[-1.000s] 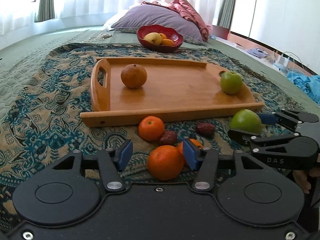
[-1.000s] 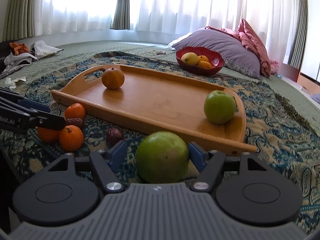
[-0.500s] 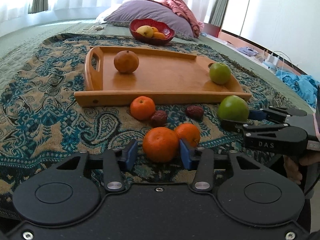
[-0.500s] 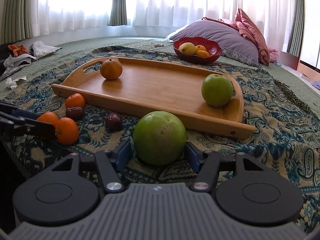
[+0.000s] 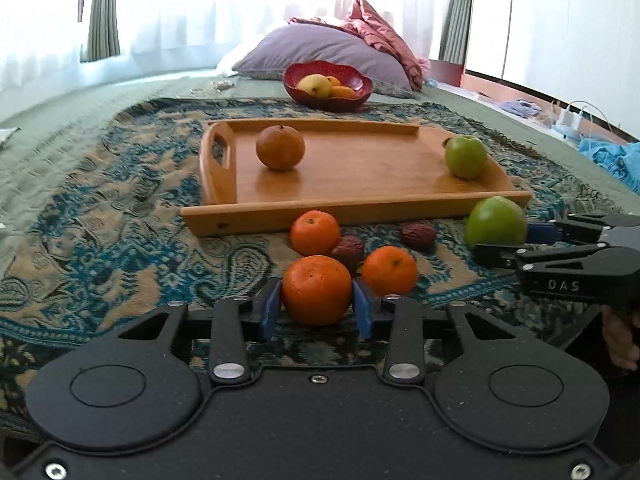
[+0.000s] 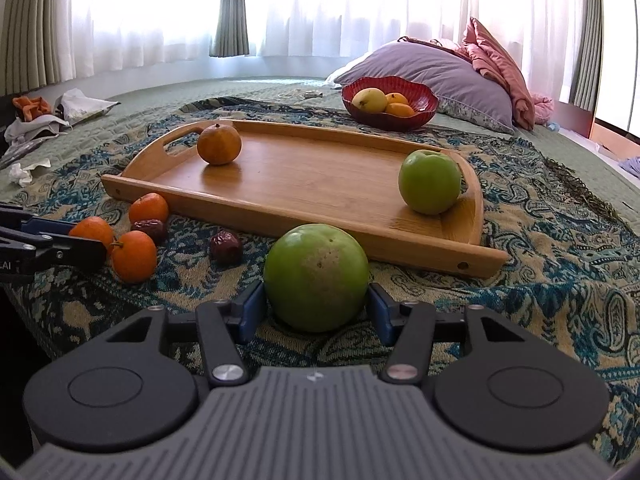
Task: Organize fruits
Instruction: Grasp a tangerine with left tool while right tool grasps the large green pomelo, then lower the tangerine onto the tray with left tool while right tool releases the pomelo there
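Note:
My left gripper [image 5: 317, 314] is closing, its blue pads [image 5: 269, 311] against both sides of an orange [image 5: 317, 290] on the blanket. Two smaller oranges [image 5: 389, 270] [image 5: 315, 232] and two dark dates [image 5: 419, 235] lie just beyond it. My right gripper [image 6: 316, 314] is also closing, and its pads [image 6: 251, 310] meet the flanks of a big green apple [image 6: 316, 276]. This gripper shows at the right of the left wrist view [image 5: 516, 240]. The wooden tray [image 6: 320, 208] holds a brownish orange [image 6: 219, 145] and a smaller green apple [image 6: 430, 182].
A red bowl [image 6: 424, 114] with yellow and orange fruit stands behind the tray, before a purple pillow [image 6: 432, 70]. Crumpled paper and cloth [image 6: 36, 120] lie far left on the green bedspread. The patterned blanket's front edge [image 6: 80, 312] drops off near my grippers.
Both grippers' jaws have narrowed from wide apart to touching their fruit. The left gripper has edged forward around the orange; the right has stayed with the green apple.

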Tool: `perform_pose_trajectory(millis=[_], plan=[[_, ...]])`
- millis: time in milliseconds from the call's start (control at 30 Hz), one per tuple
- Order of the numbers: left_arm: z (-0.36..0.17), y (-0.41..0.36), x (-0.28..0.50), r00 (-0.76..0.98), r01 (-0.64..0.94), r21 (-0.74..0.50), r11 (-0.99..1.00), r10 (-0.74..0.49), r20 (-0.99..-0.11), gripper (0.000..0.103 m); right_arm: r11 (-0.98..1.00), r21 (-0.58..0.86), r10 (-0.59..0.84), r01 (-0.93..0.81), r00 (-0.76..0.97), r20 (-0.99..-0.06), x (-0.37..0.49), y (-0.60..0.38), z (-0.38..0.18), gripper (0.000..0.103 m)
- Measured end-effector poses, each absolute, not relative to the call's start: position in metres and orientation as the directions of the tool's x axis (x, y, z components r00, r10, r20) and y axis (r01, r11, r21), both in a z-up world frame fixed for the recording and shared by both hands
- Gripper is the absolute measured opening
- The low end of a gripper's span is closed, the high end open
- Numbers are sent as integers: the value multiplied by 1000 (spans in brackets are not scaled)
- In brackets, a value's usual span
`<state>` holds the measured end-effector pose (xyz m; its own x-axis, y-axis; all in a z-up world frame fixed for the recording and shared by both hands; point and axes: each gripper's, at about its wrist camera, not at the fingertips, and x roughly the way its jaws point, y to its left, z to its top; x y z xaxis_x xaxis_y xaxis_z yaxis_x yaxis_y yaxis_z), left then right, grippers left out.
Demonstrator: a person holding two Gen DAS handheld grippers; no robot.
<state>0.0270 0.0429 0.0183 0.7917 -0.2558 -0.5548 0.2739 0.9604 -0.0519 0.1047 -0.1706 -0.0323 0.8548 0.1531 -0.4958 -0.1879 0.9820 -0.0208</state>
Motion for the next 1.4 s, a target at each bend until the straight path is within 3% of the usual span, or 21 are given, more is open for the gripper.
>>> perform_pose_trajectory(millis=[767, 1400], plan=[[41, 31, 47, 830, 220, -55, 974, -216, -515, 36, 990, 15, 134, -141, 896, -424, 107, -176, -15, 58], [95, 27, 135, 848, 201, -105, 974, -227, -479, 36, 996, 44, 92, -81, 917, -387, 160, -189, 32, 58]])
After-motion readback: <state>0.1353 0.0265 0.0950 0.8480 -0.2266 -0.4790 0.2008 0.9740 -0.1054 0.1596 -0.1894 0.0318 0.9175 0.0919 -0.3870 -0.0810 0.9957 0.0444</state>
